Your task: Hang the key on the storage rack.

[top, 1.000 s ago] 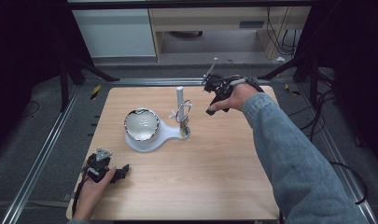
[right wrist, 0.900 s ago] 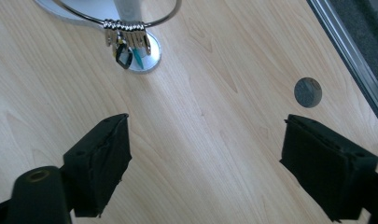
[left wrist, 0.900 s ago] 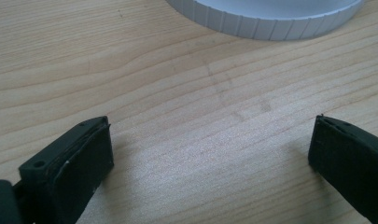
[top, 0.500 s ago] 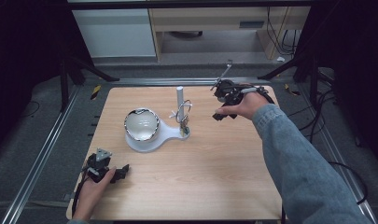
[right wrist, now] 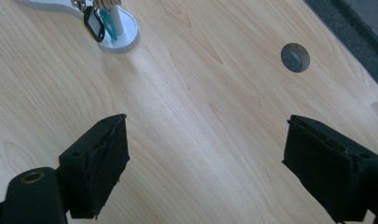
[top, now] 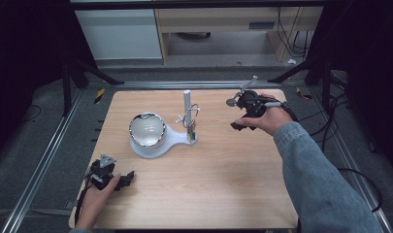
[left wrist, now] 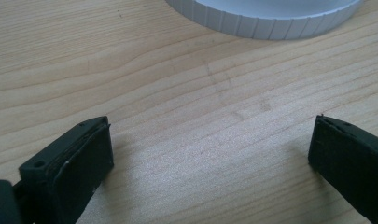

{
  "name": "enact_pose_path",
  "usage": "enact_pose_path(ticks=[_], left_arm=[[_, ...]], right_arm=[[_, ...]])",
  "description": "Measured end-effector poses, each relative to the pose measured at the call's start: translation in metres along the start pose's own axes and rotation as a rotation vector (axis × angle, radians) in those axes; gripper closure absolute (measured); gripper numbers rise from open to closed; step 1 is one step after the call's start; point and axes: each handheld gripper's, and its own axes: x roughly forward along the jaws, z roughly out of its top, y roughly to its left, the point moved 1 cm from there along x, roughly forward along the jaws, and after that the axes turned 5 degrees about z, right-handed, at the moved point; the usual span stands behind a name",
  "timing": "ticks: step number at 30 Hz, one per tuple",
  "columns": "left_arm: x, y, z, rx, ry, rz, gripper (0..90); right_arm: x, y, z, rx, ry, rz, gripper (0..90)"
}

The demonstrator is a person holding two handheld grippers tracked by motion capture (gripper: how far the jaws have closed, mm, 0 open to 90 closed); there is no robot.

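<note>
Wooden table [top: 218, 194]: light grain, one round hole [right wrist: 295, 57] near its edge, seen in the right gripper view.

White stand [top: 157, 141]: sits left of the table's centre. It has a flat base with a ribbed rim, a bowl [top: 147, 129] with a shiny inside on its wide end, and an upright white post [top: 188, 104] on its narrow end.

Keys [top: 190, 121]: a bunch on a ring, hanging against the post, with a black tag [right wrist: 94, 23] and a teal piece beside it.

Right gripper [top: 238, 119]: held above the table's far right part, well apart from the stand, pointing toward the keys. Jaws spread wide, nothing between them.

Left gripper [top: 128, 177]: low at the near left corner, close to the tabletop, short of the stand's base. Jaws spread wide, bare wood between them.
</note>
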Motion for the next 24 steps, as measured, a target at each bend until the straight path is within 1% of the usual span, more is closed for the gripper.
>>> enact_pose_path(ticks=[2,9,14,24], left_arm=[[0.000,0.000,0.000,0.000,0.000,0.000,0.0],[0.000,0.000,0.000,-0.002,-0.001,0.000,0.0],[0.000,0.000,0.000,-0.002,-0.001,0.000,0.0],[0.000,0.000,0.000,-0.001,-0.001,-0.001,0.0]], right_arm=[[0.000,-0.001,-0.006,0.006,-0.002,-0.004,13.2],[0.002,-0.001,-0.029,0.043,-0.039,-0.011,10.5],[0.007,-0.001,-0.049,0.070,-0.056,-0.015,7.6],[0.018,-0.005,-0.081,0.136,-0.090,-0.024,7.2]])
